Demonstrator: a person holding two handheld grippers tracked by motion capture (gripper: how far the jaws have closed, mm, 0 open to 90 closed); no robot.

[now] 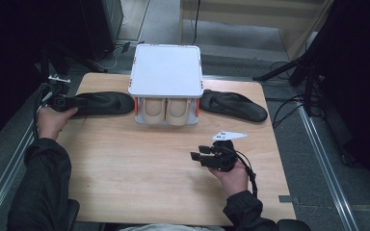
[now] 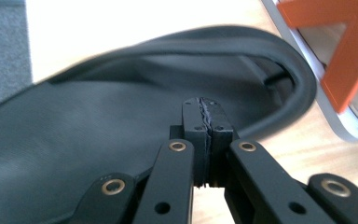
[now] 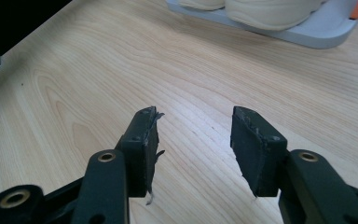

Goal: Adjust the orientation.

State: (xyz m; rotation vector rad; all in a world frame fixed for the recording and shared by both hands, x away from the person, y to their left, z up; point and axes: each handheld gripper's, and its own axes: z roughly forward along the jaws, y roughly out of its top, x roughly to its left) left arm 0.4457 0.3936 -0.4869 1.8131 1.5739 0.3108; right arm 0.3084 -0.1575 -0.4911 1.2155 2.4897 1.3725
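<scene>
A black flip-flop (image 1: 103,102) lies at the table's back left, and a second one (image 1: 233,106) at the back right. Between them stands a white two-level rack (image 1: 166,70) with a pair of beige shoes (image 1: 166,110) on its lower level. My left gripper (image 1: 79,102) is at the heel end of the left flip-flop (image 2: 98,116). Its jaws (image 2: 206,114) are shut over the sole, with nothing seen between them. My right gripper (image 1: 196,157) hovers open over bare wood at the front right (image 3: 193,135), nothing between its fingers.
The rack's orange bracket (image 2: 340,60) is close to the right of the left flip-flop's toe end. The rack base (image 3: 317,35) and beige shoes (image 3: 265,11) lie ahead of the right gripper. Wooden tabletop (image 1: 139,168) stretches across the front. Dark stands and cables surround the table.
</scene>
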